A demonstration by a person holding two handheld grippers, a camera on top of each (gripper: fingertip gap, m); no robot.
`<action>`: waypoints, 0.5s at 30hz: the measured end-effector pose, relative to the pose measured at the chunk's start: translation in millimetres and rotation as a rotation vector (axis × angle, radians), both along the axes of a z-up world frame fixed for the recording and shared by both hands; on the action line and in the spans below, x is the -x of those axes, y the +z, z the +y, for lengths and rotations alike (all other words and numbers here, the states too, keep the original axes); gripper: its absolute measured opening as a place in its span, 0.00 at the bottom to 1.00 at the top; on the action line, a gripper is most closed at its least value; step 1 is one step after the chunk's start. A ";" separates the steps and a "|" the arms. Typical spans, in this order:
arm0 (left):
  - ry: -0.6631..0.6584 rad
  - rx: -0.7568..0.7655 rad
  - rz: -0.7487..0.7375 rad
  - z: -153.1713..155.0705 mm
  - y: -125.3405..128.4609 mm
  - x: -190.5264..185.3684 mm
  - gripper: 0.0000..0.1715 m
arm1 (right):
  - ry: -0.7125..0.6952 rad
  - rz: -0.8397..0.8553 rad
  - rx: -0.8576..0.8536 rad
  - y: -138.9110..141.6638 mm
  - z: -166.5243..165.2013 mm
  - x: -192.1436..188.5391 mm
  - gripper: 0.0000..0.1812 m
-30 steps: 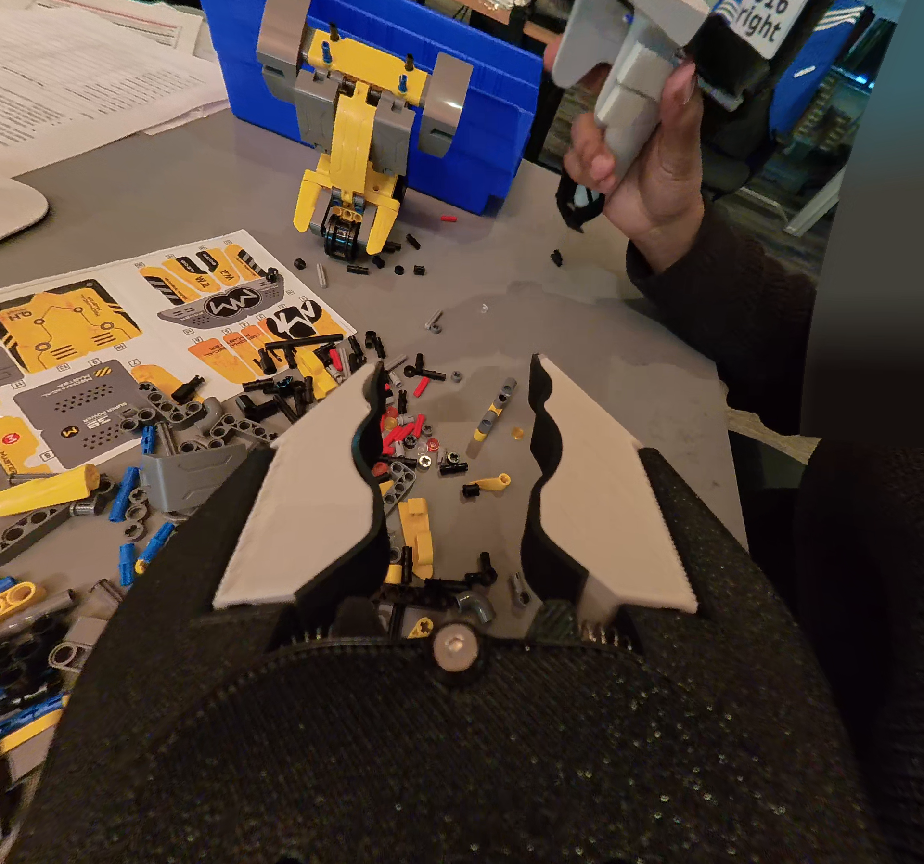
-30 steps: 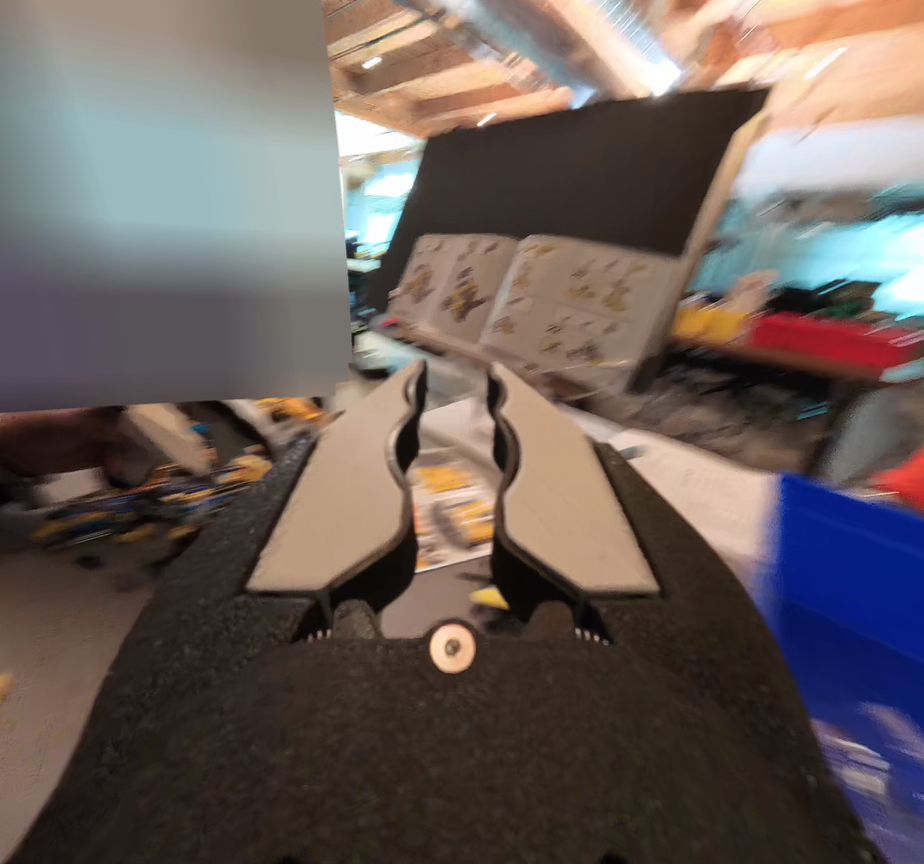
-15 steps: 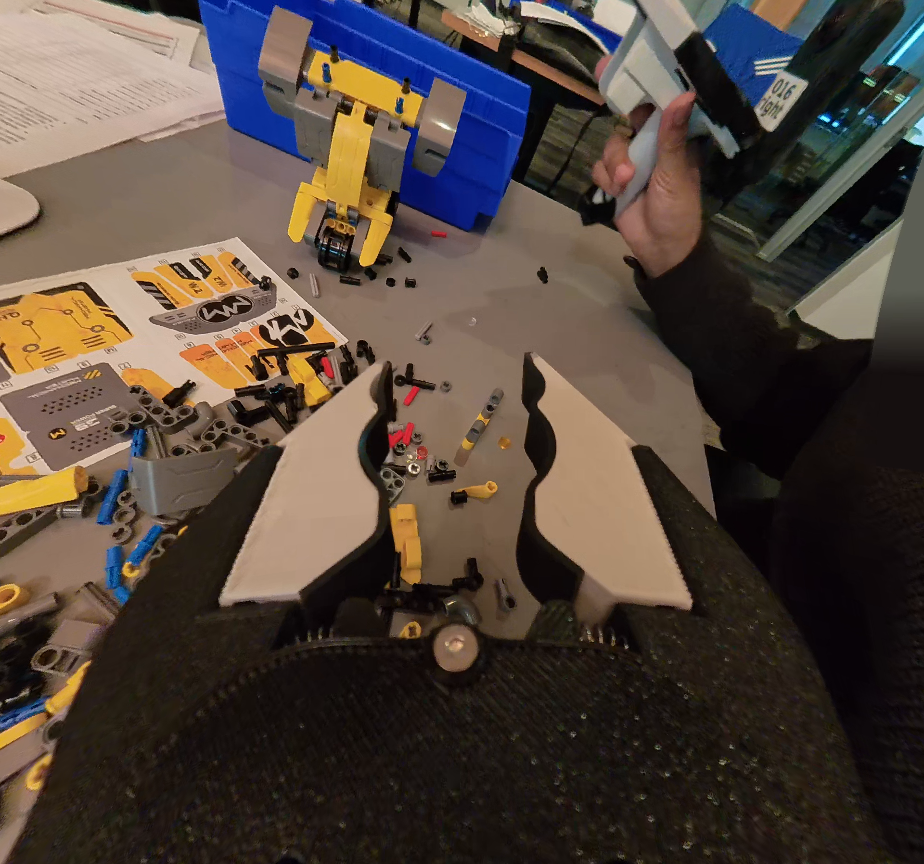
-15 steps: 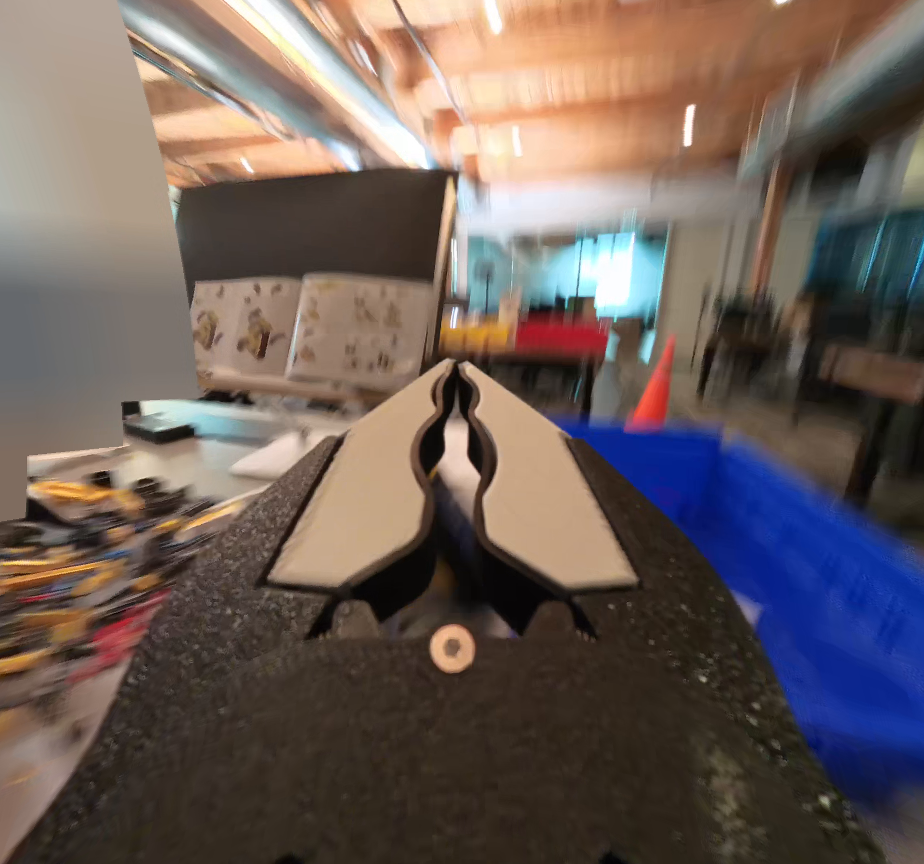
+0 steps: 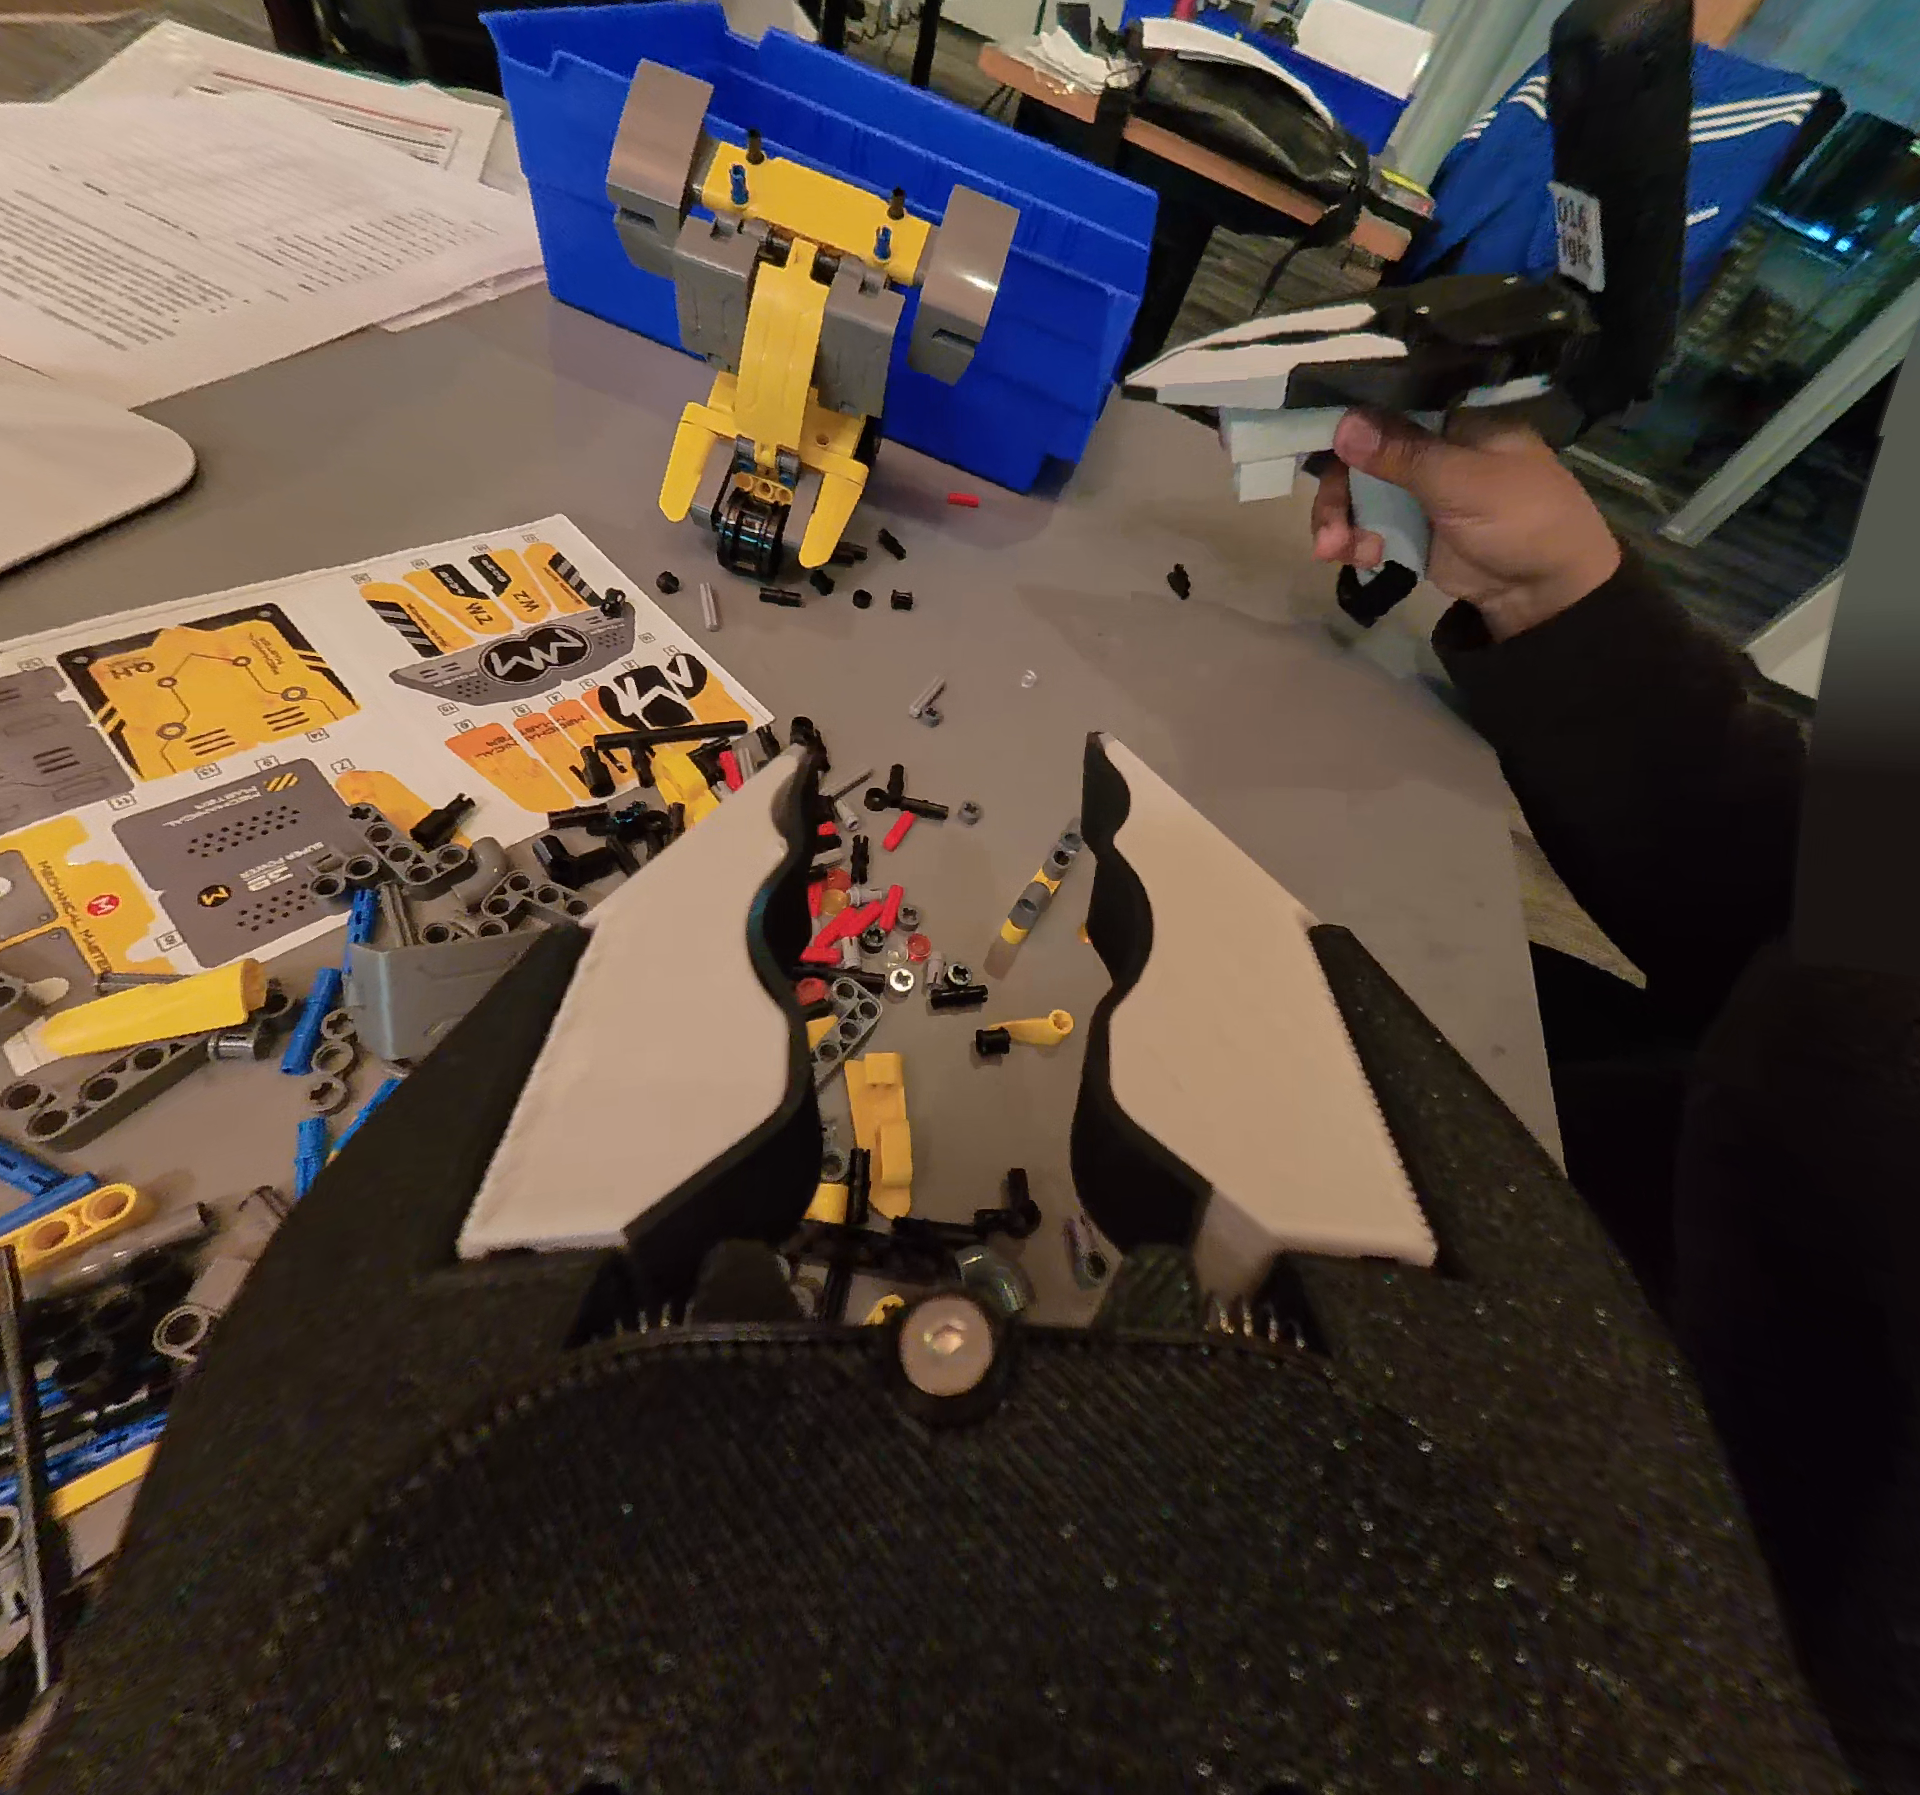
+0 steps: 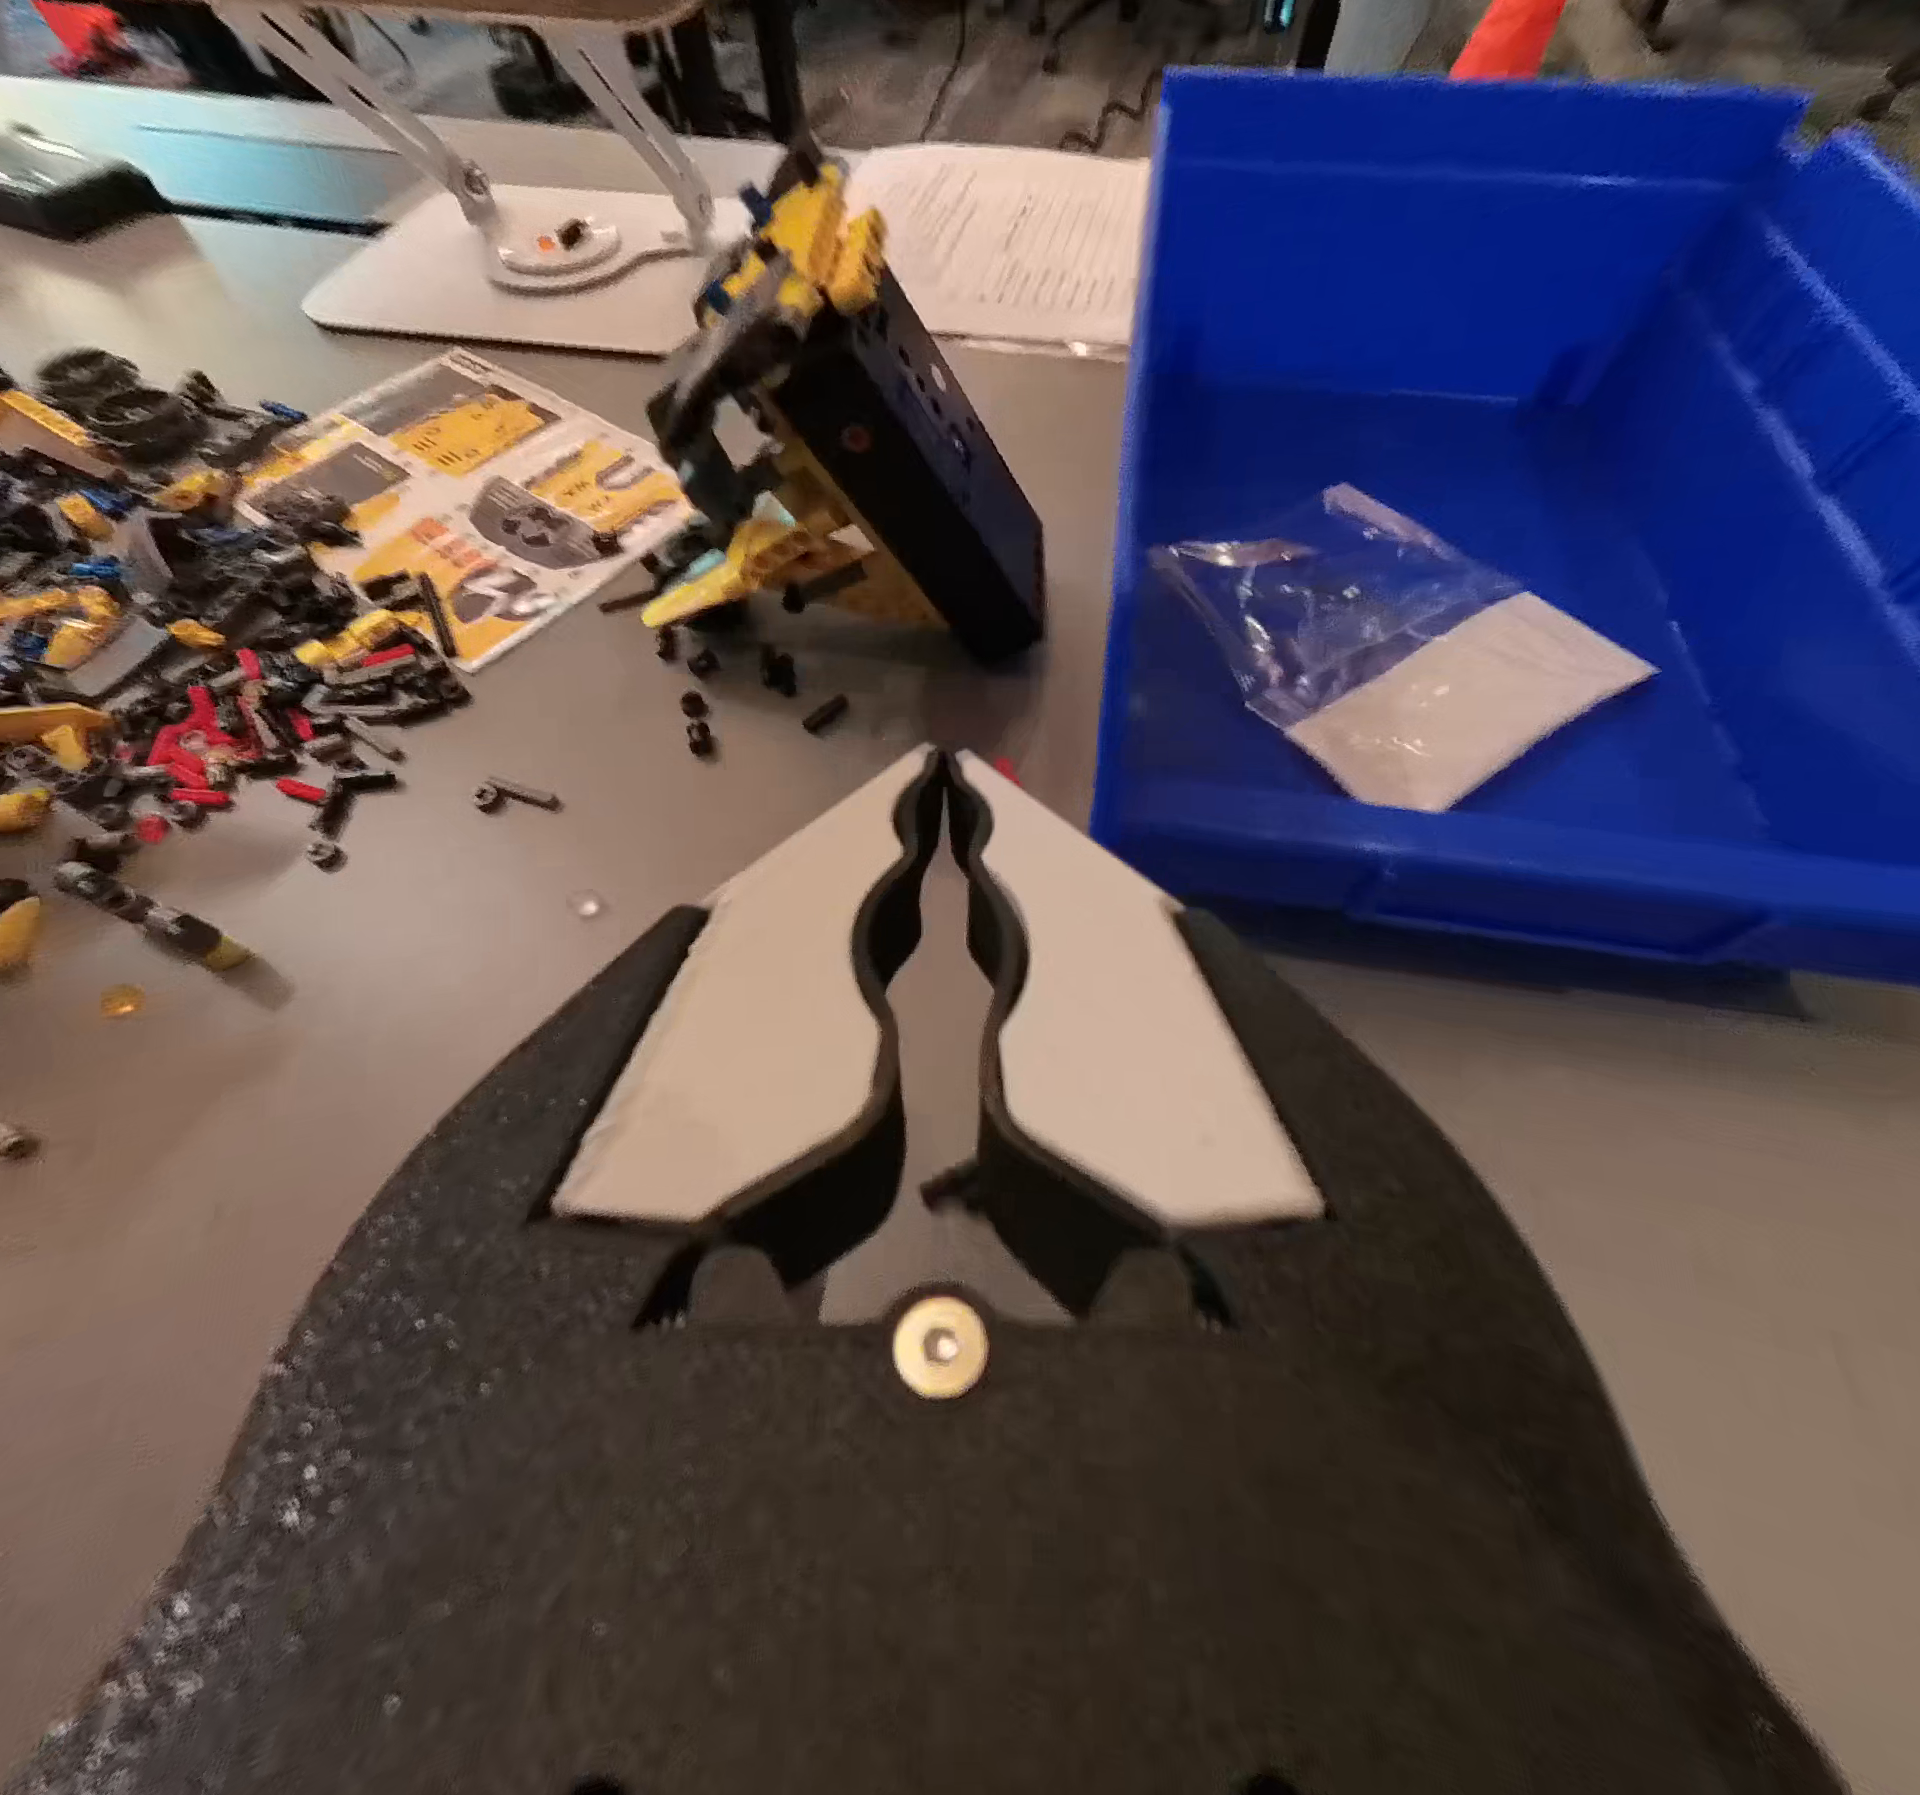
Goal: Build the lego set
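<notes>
My left gripper [image 5: 940,758] hangs wide open, empty, above the loose parts [image 5: 873,935] near the sticker sheet [image 5: 312,737]. The yellow model [image 5: 790,363] leans on the blue bin [image 6: 1455,457], far. My right gripper [image 6: 943,758] is pinched together, empty; I judge a slow, level approach best

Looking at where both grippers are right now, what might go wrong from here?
1. The yellow model only leans tilted against the blue bin; a nudge to either might topple it.
2. The open left gripper hovers over the scattered small parts; lowering could scatter them.
3. The right gripper, shut and empty, is near the bin's wall.
</notes>
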State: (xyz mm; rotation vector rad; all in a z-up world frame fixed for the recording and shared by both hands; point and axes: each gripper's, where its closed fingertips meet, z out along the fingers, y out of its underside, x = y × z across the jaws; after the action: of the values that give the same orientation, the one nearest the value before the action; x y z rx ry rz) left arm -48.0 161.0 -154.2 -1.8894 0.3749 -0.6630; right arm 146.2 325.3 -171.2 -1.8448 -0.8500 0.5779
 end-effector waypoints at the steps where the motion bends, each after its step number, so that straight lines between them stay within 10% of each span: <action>1: -0.004 0.004 -0.004 -0.4 -0.6 -0.4 0.29 | -0.018 -0.023 0.003 -2.2 2.1 -6.3 0.00; 15: -0.026 0.014 -0.001 -1.4 -2.3 -7.0 0.31 | -0.082 -0.209 0.232 -63.9 -36.4 -71.1 0.08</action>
State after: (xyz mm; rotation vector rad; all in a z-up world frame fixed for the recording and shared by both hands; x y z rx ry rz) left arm -41.0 159.6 -156.6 -1.9002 0.3959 -0.6854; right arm 217.3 288.8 -235.1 -2.1701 -0.8670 0.4522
